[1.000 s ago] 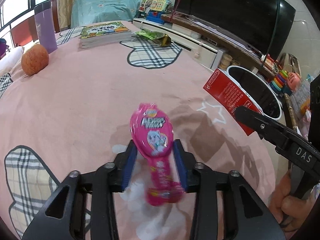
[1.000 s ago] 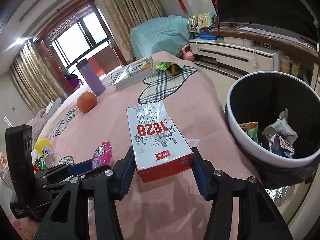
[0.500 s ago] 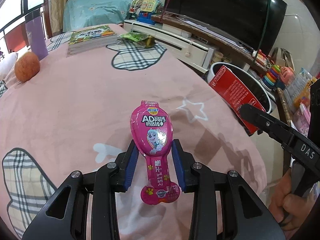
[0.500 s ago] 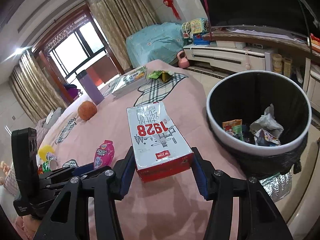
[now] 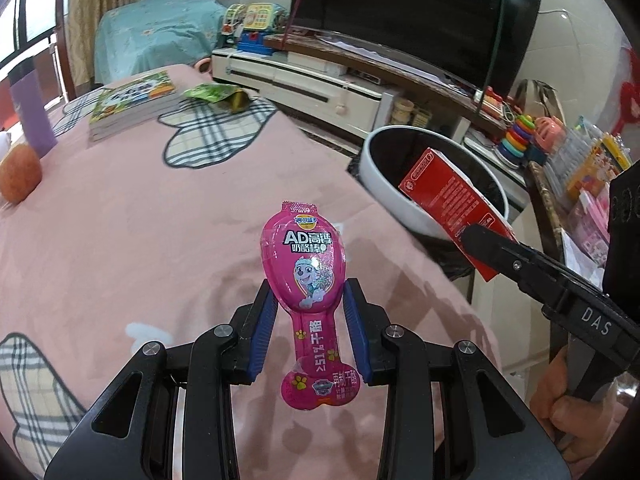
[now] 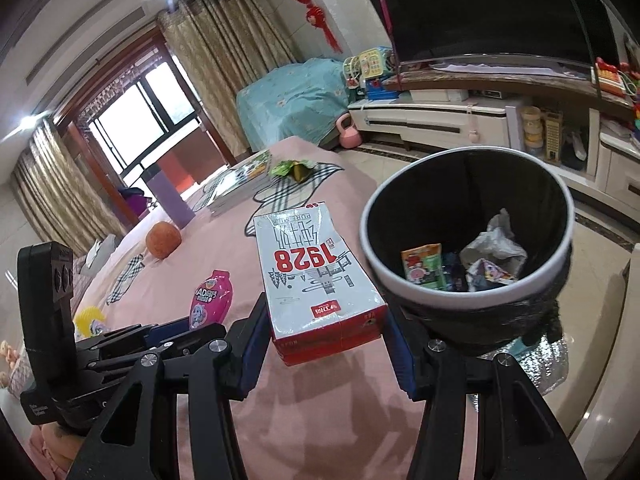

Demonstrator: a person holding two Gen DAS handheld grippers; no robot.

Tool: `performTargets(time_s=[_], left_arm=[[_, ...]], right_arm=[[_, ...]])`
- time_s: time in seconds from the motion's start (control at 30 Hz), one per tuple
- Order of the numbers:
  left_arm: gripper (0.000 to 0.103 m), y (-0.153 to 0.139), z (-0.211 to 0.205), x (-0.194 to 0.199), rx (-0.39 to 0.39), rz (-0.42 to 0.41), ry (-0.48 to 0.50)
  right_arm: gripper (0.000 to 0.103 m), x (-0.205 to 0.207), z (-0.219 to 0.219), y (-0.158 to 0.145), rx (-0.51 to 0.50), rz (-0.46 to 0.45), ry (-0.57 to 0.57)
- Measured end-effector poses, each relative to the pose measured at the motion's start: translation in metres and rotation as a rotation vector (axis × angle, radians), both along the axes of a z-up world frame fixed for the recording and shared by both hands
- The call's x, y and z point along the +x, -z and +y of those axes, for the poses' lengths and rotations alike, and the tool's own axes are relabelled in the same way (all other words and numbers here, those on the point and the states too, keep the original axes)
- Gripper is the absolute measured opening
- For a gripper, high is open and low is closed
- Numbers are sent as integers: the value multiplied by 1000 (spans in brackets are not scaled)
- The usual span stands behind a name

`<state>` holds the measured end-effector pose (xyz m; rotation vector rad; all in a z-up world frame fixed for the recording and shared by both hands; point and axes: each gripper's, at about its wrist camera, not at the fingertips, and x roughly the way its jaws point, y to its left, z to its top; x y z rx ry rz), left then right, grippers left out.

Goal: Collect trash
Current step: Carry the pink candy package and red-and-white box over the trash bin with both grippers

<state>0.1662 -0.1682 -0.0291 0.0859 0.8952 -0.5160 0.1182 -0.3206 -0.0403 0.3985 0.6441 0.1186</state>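
Observation:
My left gripper (image 5: pixel 307 302) is shut on a pink cheese-stick wrapper (image 5: pixel 304 264) and holds it above the pink bedspread (image 5: pixel 140 220). My right gripper (image 6: pixel 324 316) is shut on a red and white milk carton (image 6: pixel 316 272) marked 1928, held just left of the white-rimmed black trash bin (image 6: pixel 472 292). In the left wrist view the carton (image 5: pixel 452 192) hangs over the bin's rim (image 5: pixel 384 184). The bin holds several wrappers. The pink wrapper also shows in the right wrist view (image 6: pixel 212 296).
A green snack bag (image 5: pixel 212 94) lies at the bed's far end beside a stack of books (image 5: pixel 132 102). A purple cup (image 5: pixel 30 108) and an orange ball (image 5: pixel 18 178) stand at the left. A TV cabinet (image 5: pixel 312 80) runs along the wall.
Both grippers have moved toward the trash bin with their loads. The milk carton now sits over the bin's rim. The pink wrapper has risen further off the bedspread.

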Motion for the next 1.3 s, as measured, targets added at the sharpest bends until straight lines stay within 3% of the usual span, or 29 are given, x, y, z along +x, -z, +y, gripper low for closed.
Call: performTargets(time_s=[1.3], left_arm=[[32,-21,-110,33,31,-34,161]], right_arm=[[54,5,-84,-14,-75,4,166]])
